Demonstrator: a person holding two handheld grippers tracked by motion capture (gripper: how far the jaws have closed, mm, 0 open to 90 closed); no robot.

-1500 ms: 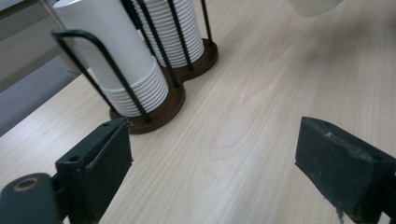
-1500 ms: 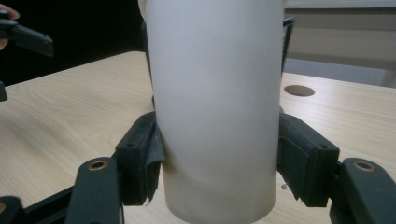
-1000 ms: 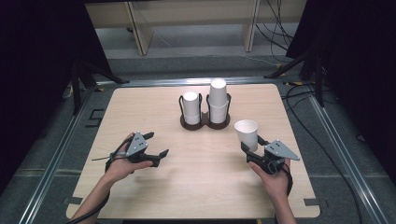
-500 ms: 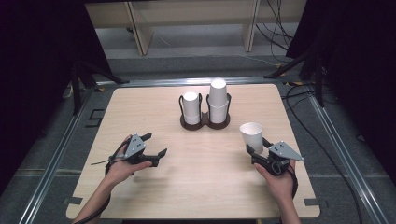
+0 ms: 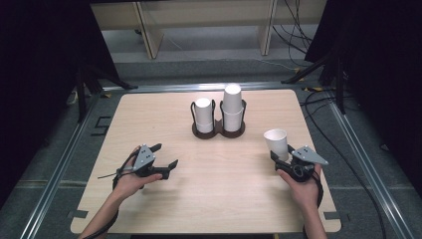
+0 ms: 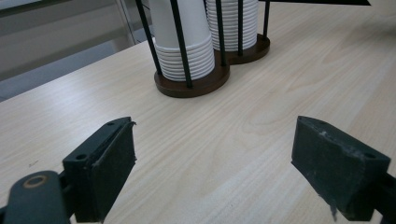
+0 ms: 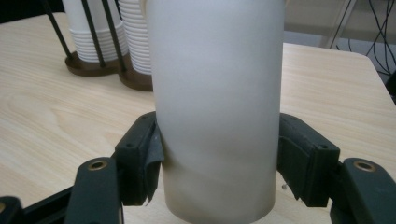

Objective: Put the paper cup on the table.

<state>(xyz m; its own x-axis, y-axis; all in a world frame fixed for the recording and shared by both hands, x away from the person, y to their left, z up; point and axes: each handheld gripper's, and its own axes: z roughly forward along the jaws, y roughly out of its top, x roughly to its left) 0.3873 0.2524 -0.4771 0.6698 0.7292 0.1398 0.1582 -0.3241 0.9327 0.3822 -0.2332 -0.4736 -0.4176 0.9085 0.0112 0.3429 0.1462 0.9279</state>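
Observation:
My right gripper (image 5: 280,157) is shut on a white paper cup (image 5: 276,141) at the table's right side, its pads pressed against the cup's lower wall. The cup (image 7: 217,107) is mouth up and leans slightly; I cannot tell if its base touches the wood. Between the gripper's jaws (image 7: 217,161) the cup blocks most of the view ahead. My left gripper (image 5: 166,155) rests open at the near left, pointing toward the middle, with nothing between its fingers (image 6: 107,163). A dark two-ring cup holder (image 5: 219,131) stands at the table's middle back with two stacks of white cups (image 5: 232,104).
The holder (image 6: 191,86) with its thin black uprights is ahead of the left gripper, and ahead and left of the right gripper (image 7: 88,67). Bare light wood (image 5: 224,184) lies between the two hands. The table's right edge (image 5: 318,149) is close to the right hand.
The right gripper has carried the cup a little to the right, farther from the holder. The left hand has barely moved.

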